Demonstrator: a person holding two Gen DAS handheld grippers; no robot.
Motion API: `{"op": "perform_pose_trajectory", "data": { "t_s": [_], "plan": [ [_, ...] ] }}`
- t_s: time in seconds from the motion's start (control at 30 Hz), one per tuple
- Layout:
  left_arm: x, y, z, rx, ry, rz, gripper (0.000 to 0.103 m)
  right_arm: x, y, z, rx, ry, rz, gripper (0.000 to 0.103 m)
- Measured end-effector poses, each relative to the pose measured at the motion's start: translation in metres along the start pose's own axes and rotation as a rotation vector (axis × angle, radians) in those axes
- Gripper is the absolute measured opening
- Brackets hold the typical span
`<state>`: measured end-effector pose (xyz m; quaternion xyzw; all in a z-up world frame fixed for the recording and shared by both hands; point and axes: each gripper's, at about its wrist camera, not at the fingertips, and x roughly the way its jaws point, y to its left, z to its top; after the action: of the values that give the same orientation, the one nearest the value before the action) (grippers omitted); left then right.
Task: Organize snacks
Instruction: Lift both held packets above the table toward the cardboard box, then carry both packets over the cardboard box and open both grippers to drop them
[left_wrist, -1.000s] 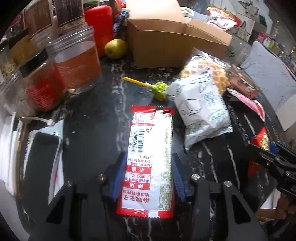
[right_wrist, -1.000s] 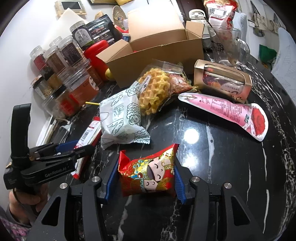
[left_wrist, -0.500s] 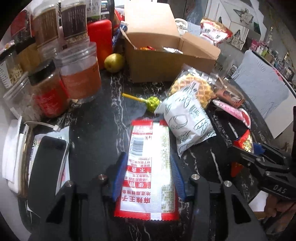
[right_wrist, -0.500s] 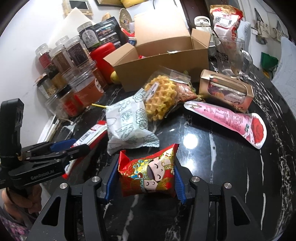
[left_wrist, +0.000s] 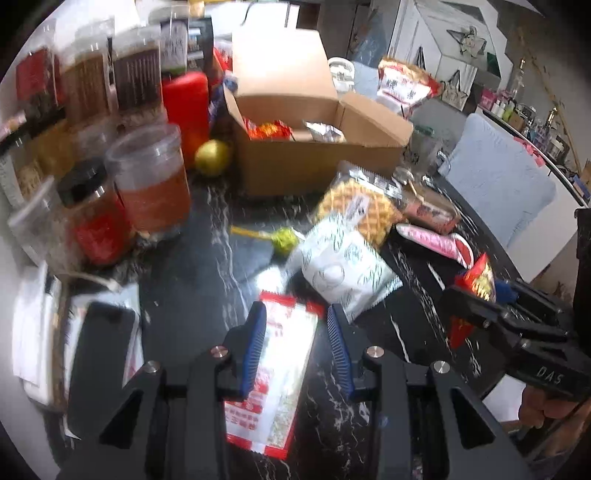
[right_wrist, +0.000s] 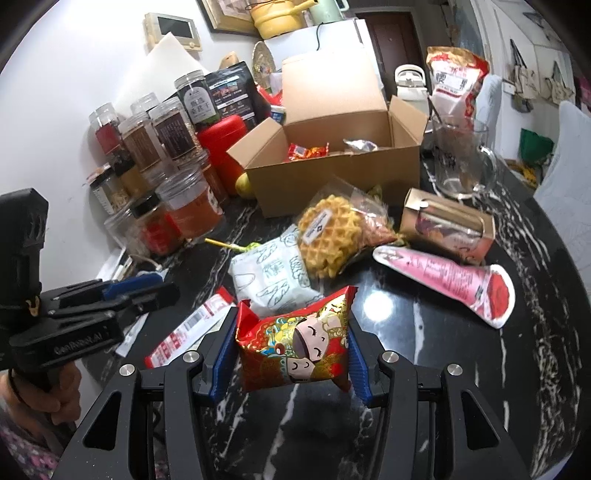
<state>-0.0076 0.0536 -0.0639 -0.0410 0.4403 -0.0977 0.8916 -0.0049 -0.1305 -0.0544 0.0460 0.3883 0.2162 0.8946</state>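
At lower centre our left gripper (left_wrist: 296, 345) pinches the red-and-white sachet (left_wrist: 275, 373); our right gripper (right_wrist: 289, 356) clamps the red cartoon packet (right_wrist: 295, 350) above the table (right_wrist: 424, 369).

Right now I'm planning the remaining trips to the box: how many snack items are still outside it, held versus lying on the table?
Held in a claw: 2: red cartoon packet, red-and-white sachet
Lying on the table: 5: white printed packet, waffle bag, pink pouch, windowed carton, lollipop
Total: 7
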Motion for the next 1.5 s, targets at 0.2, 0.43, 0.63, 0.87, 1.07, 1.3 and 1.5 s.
{"op": "perform_pose_trajectory", "data": {
  "t_s": [0.2,0.43,0.63,0.87,1.07,1.3,1.5],
  "plan": [
    [0.027,0.009,-0.012,-0.068,0.137,-0.013,0.034,0.005,-0.004,-0.006,0.019,0.028,0.006,0.051],
    [0.042,0.009,-0.022,-0.015,0.14,0.054,0.048,0.006,-0.004,-0.009,0.025,0.037,0.006,0.051],
    [0.06,0.005,-0.028,0.04,0.206,0.089,0.097,0.007,-0.007,-0.01,0.042,0.044,0.01,0.051],
    [0.052,0.006,-0.031,0.101,0.133,0.087,0.049,0.009,-0.014,-0.012,0.064,0.05,0.003,0.051],
    [0.046,0.01,-0.03,0.099,0.135,0.03,0.047,0.015,-0.014,-0.013,0.069,0.063,0.016,0.051],
    [0.021,0.005,-0.021,0.066,0.085,-0.002,0.047,0.013,-0.01,-0.013,0.059,0.056,0.021,0.051],
    [-0.009,-0.002,-0.006,0.071,-0.005,-0.024,0.047,0.006,-0.005,-0.006,0.039,0.031,0.035,0.051]
  ]
}}
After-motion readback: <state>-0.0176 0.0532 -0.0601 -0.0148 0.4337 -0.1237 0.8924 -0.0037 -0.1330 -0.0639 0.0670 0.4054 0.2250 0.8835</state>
